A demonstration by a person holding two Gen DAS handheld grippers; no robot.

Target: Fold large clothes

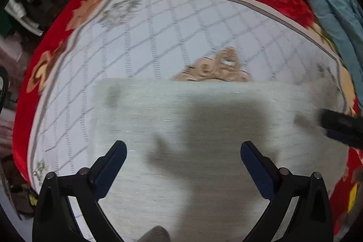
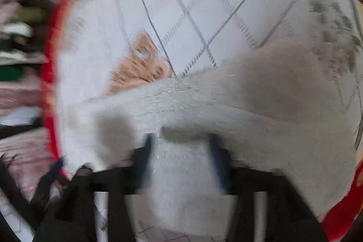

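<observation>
The left tool hangs wide open above a pale garment spread flat on the bed; the right tool shows at its right.

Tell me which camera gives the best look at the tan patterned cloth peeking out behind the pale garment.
The left wrist view. There the tan cloth is fairly sharp beyond the pale garment's far edge, on the quilted mat. The right wrist view shows it too, but smeared by motion blur.
</observation>
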